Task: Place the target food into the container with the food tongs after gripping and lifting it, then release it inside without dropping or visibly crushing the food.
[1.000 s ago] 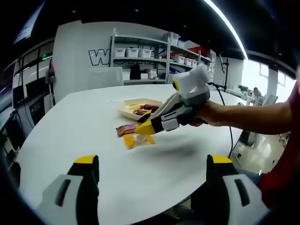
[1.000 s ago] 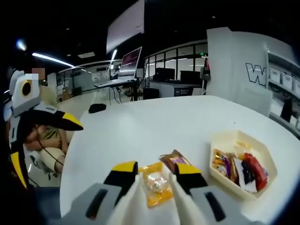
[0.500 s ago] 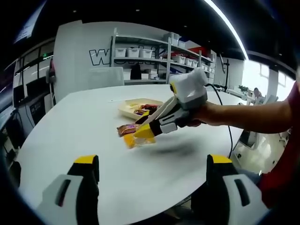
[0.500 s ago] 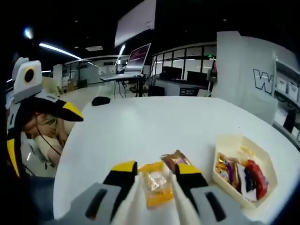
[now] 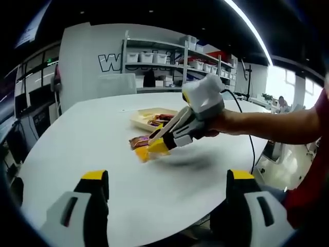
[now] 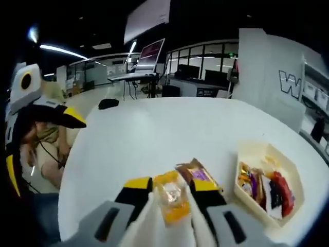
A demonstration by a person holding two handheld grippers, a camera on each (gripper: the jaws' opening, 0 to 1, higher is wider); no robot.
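- As the left gripper view looks across the white counter point(image 5: 77, 149), the right hand-held gripper point(image 5: 154, 144) sits lower and nearer the surface than a second ago, its yellow tips now down at the yellow snack packet point(image 5: 145, 153).
- Same view: the brown snack packet point(image 5: 138, 141) lies just beside the yellow one, and the cream container point(image 5: 138, 119) with wrapped snacks stands a little beyond. The left hand-held gripper point(image 5: 167, 188) has its own jaws wide apart at the bottom of the view, holding nothing, apart from the counter things; no change there.
- In the right gripper view, the yellow snack packet point(image 6: 172, 198) now sits deeper between the jaws than half a second ago, and the gap between the yellow tips looks narrower. Jaws partly closed around the packet; whether the pads actually press it, I cannot tell. The packet appears to rest on the counter, not lifted.
- Same view: the brown snack packet point(image 6: 198, 172) touches or nearly touches the right-hand tip; the container point(image 6: 247, 193) is to the right, near. The left hand-held gripper point(image 6: 67, 117) shows at the left edge.
- Judgement: approach is done and the closing step is in hand. Lift and carry to the container remain; a gentle squeeze is called for, and the brown packet could get nudged.
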